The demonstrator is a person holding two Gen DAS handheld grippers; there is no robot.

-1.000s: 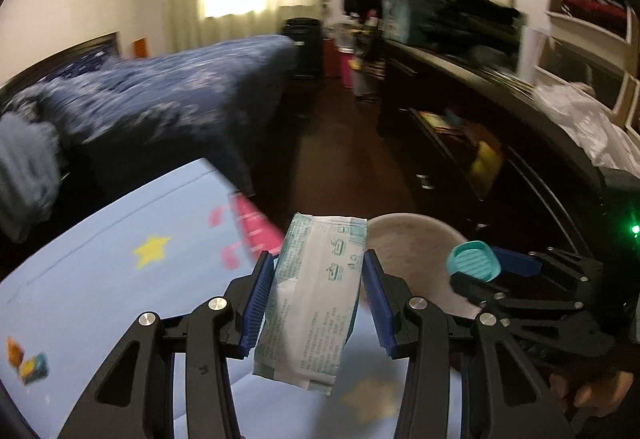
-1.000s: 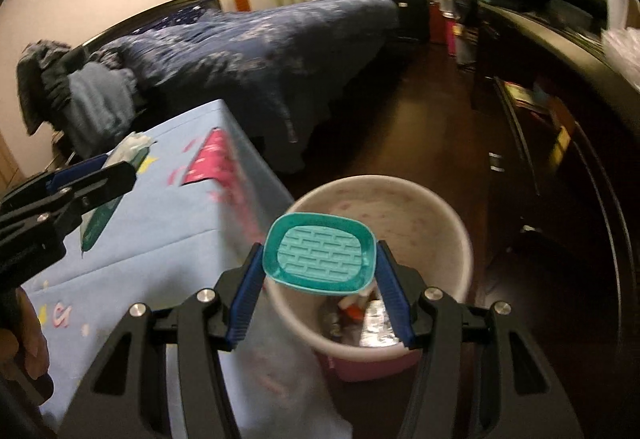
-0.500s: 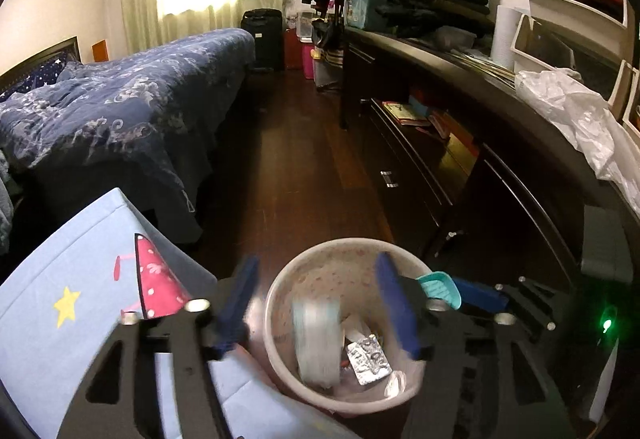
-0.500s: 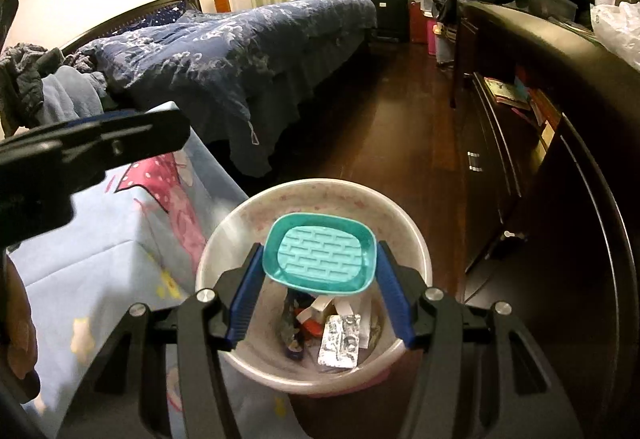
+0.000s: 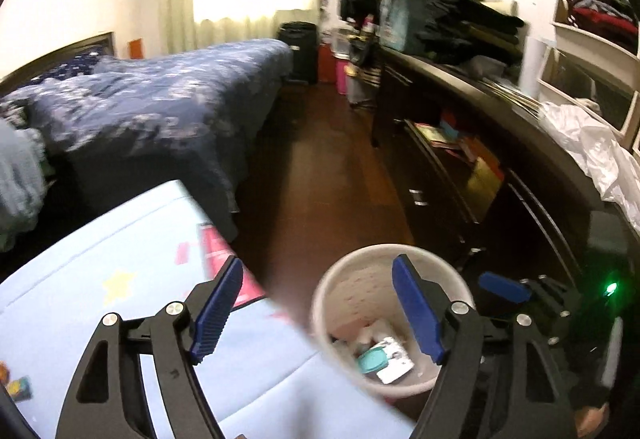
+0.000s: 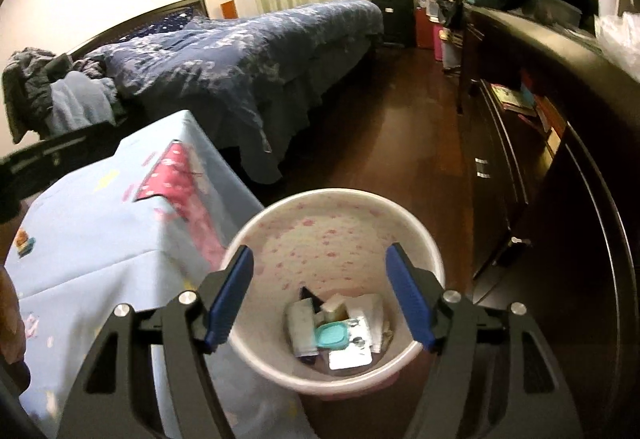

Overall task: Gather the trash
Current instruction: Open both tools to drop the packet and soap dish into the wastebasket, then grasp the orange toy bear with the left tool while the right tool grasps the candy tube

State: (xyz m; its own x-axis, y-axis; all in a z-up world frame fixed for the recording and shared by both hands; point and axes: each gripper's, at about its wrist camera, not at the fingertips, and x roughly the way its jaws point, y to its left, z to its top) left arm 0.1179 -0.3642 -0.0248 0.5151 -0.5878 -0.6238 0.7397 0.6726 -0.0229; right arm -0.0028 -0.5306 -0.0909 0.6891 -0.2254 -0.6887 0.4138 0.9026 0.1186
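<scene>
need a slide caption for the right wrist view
Right claw open above the waste bin, with the teal lid lying among the trash inside.

My left wrist camera tilts down, near the bin [image 5: 394, 319] from its left; my right camera sits almost over the bin [image 6: 332, 271]. Both share it (plus the bed [image 5: 160, 107] beyond).

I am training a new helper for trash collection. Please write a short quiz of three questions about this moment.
1. True or false: the right gripper holds the teal lid.
2. Where does the teal lid lie? A) on the blue cloth B) in the bin C) on the floor
3. Fill in: the left gripper is ____.

Key: 1 false, its jaws have just been opening, nothing between them. 2 B. 3 open, also just opened wider.
</scene>
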